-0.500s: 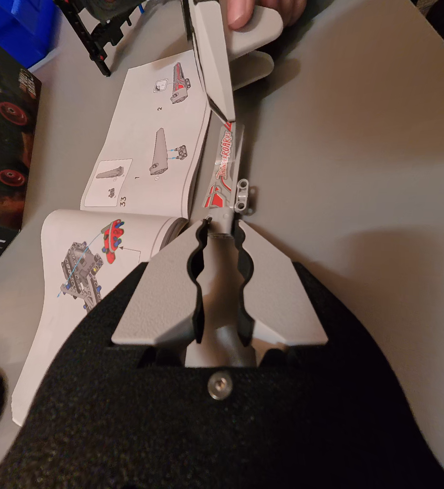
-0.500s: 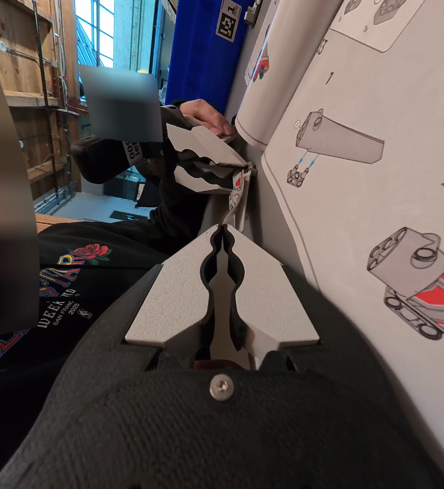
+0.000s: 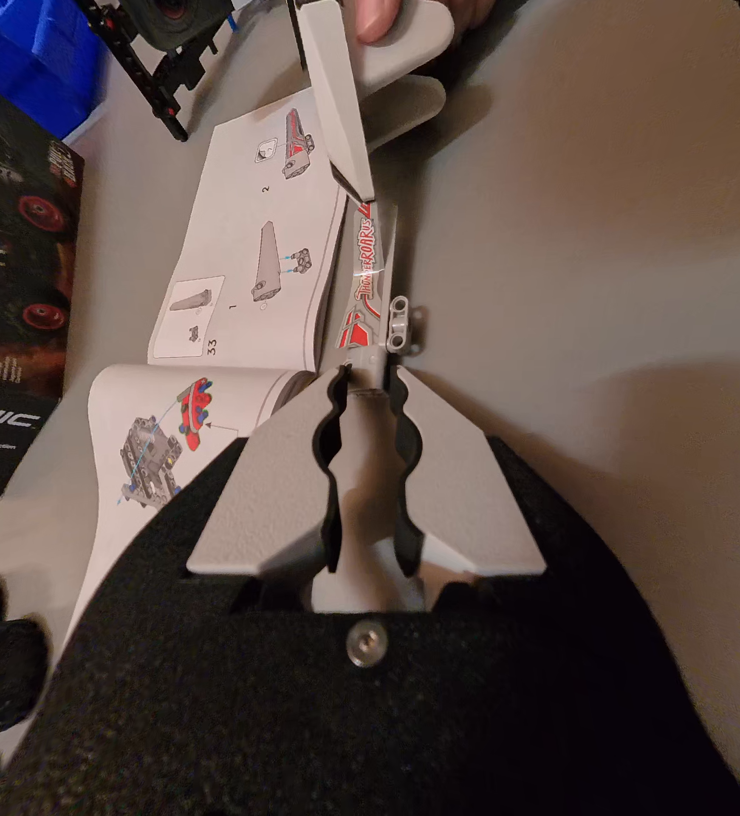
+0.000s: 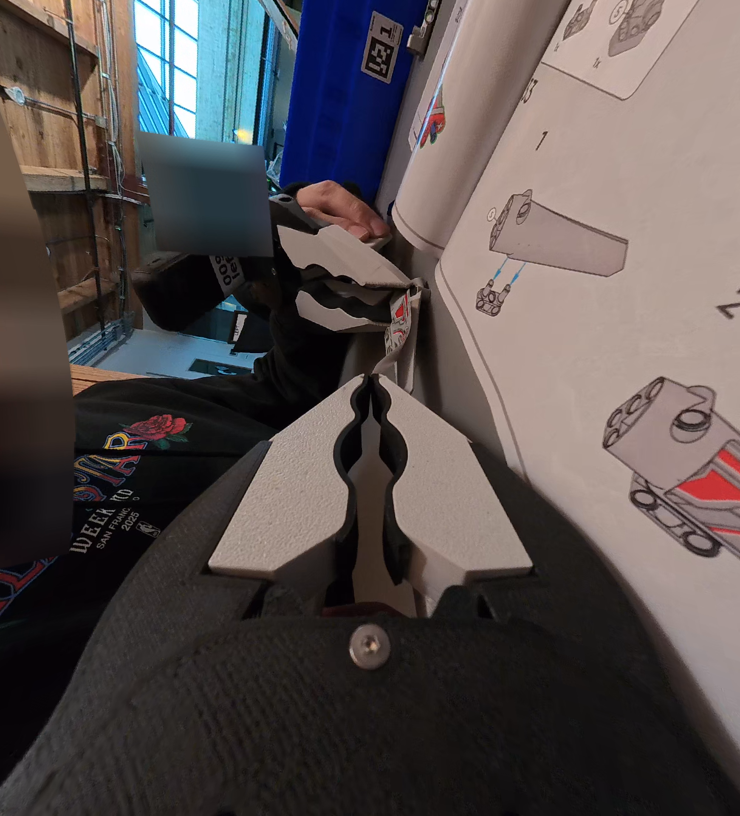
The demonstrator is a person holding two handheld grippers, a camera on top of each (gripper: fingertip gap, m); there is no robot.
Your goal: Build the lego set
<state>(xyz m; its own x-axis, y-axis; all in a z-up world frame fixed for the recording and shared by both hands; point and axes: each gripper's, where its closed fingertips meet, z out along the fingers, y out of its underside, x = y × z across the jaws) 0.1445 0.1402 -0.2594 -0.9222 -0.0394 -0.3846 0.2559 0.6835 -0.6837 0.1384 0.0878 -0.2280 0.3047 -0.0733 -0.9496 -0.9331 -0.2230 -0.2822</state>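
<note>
A long grey Lego panel [image 3: 370,364] lies on the table beside the open manual, with a small grey connector [image 3: 398,324] at its right side. My left gripper [image 3: 368,375] is shut on the panel's near end; it also shows farther off in the right wrist view [image 4: 397,300]. A red and silver sticker [image 3: 366,265] runs along the panel. My right gripper [image 4: 369,379] is shut on the sticker's far end [image 4: 397,335]. It enters the left wrist view from the top [image 3: 357,194]. I cannot tell if it also pinches the panel.
The open instruction manual [image 3: 244,247] lies left of the panel and fills the right of the right wrist view [image 4: 580,353]. The dark set box [image 3: 10,265], a blue bin [image 3: 28,57] and a black Lego frame [image 3: 156,84] are at the far left. A person sits behind. Some 7 cm of space lies between my two pairs of fingers.
My right gripper's tip has shifted slightly toward the manual. Both grippers keep their grip.
</note>
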